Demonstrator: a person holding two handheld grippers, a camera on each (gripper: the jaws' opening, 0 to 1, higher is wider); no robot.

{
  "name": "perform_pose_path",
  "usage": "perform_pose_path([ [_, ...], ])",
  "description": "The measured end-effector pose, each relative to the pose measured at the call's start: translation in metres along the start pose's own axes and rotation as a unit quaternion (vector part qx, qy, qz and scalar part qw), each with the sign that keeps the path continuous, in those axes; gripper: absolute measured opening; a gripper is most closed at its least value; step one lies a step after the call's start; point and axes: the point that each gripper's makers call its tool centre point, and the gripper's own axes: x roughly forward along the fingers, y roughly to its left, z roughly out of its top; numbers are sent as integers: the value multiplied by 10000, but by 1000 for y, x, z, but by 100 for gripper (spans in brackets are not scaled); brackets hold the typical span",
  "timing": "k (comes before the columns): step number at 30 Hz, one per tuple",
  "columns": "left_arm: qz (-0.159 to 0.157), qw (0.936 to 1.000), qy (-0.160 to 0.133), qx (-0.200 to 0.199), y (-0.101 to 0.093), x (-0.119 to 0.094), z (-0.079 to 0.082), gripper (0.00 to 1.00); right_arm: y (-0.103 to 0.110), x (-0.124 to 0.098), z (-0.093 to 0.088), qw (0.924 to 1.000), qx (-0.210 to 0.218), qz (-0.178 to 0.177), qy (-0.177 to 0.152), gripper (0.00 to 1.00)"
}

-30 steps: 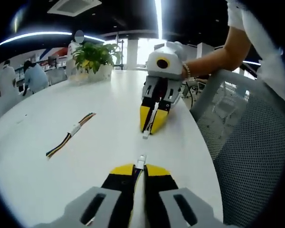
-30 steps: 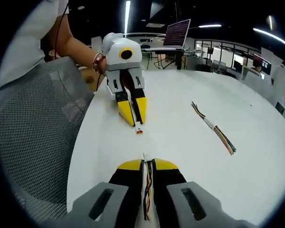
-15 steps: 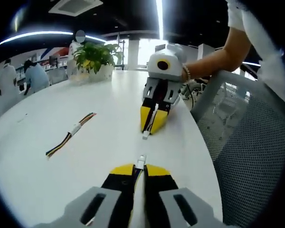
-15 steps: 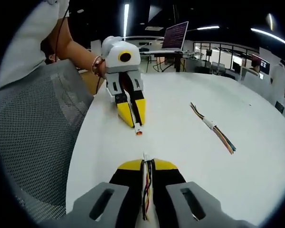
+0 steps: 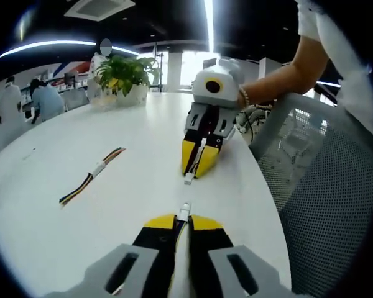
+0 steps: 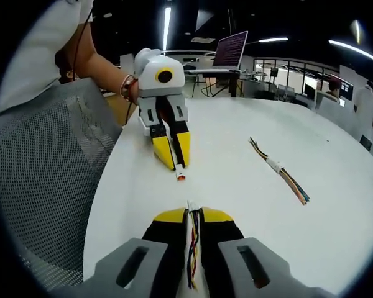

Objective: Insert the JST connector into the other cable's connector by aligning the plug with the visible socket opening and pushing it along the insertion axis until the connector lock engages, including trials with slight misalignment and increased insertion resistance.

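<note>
In the left gripper view my left gripper [image 5: 183, 217] is shut on a small white JST connector [image 5: 184, 211] that sticks out past its yellow tips. Across the white table [image 5: 130, 130] the right gripper [image 5: 191, 175] points back at it, shut on its own white connector [image 5: 189, 179]; a short gap separates the two. In the right gripper view my right gripper [image 6: 189, 211] is shut on a cable with coloured wires [image 6: 193, 248] running between the jaws. The left gripper [image 6: 180, 171] faces it, with its connector [image 6: 181, 176] showing an orange opening.
A spare cable bundle with coloured wires [image 5: 90, 177] lies on the table, also seen as the spare bundle [image 6: 280, 171]. A potted plant [image 5: 121, 77] stands at the far edge. A grey mesh chair [image 5: 323, 186] is beside the table, and a person's arm [image 5: 280, 77] holds the right gripper.
The two grippers have drawn slightly closer, so the gap between the connectors has shrunk a little. Both stay shut.
</note>
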Motion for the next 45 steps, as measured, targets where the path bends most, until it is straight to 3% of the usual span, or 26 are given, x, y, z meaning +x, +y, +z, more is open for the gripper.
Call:
perform_pose_path([
  [15,-3,10000,-18,37,-2,0,0,1,0,0,-1,9999,13,8,-106,4],
  [19,-9,10000,-21,31,-2,-1,0,0,0,0,-1,9996,192,-7,-199,3],
  [45,-39,9999,135,26,-5,-1,0,0,-2,-2,1,9998,183,-35,-46,3],
])
